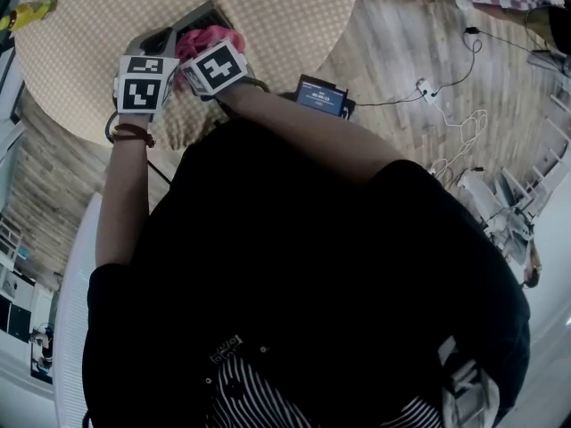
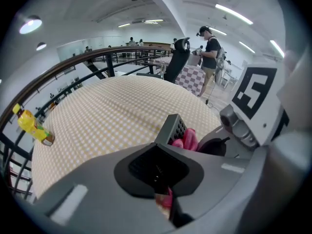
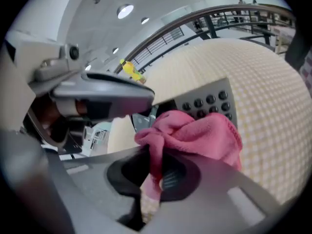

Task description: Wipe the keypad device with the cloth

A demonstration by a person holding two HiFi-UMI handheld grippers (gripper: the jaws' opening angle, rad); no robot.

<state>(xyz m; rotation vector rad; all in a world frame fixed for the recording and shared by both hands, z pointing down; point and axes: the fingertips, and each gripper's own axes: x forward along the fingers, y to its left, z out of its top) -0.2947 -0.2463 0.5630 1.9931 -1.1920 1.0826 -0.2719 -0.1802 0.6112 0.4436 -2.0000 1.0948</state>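
The left claw [image 2: 159,173] is clenching the near end of the keypad device [image 2: 171,127], which is tilting up off the checked table [image 2: 112,111] with its button face turning toward the other claw. The right claw [image 3: 155,175] is pinching a fold of the pink cloth [image 3: 195,130], and the loose bulk of the cloth is bunching directly ahead of its jaws and lying against the lower rows of buttons. In the right gripper view the device [image 3: 207,101] is running with its long axis crosswise to that claw. The screen end is sitting to the left, under the left claw's finger, and the button end is reaching out to the right. Judging from this, the right claw is the one doing the wiping, and the next stroke is likely calling for a sideways sweep along that axis, away from the left claw, since the uncovered buttons are showing above and to the right of the cloth.
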